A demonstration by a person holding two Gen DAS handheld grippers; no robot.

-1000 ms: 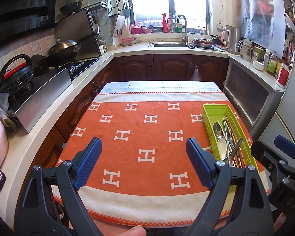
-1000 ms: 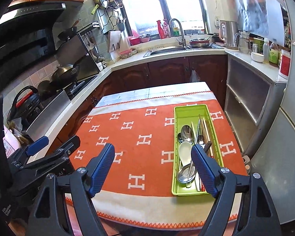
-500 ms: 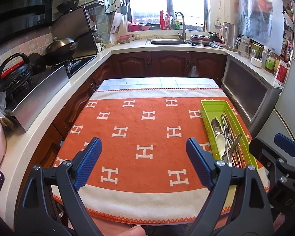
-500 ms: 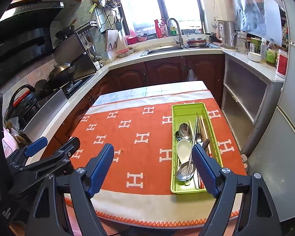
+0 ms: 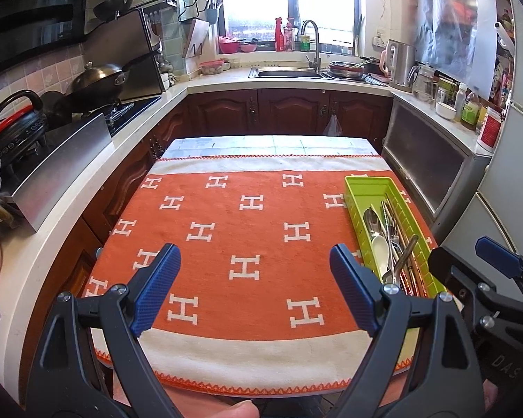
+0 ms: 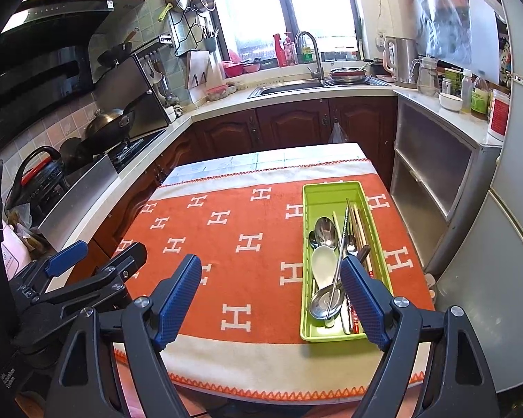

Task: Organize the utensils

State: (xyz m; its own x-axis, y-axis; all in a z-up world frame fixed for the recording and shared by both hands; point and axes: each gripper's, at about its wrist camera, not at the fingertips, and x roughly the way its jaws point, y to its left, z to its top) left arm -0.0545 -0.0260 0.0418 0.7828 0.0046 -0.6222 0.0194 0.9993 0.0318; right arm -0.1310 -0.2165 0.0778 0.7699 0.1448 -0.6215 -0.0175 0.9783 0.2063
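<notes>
Our utensils (image 6: 334, 261), steel spoons, a white spoon, chopsticks, lie heaped lengthwise in the green tray (image 6: 331, 190) at the right side of the orange cloth (image 6: 247, 244), likely gathered there to keep them together; our left gripper (image 5: 254, 289) and right gripper (image 6: 272, 299) hover near the table's edge, both spread wide, holding nothing

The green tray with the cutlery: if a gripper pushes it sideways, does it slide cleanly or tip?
The green tray is long, low and flat-bottomed, so tipping seems unlikely. It sits on a towel-like orange cloth, which would probably drag or bunch rather than let it glide. The loose spoons and chopsticks inside would likely shift and rattle.
</notes>
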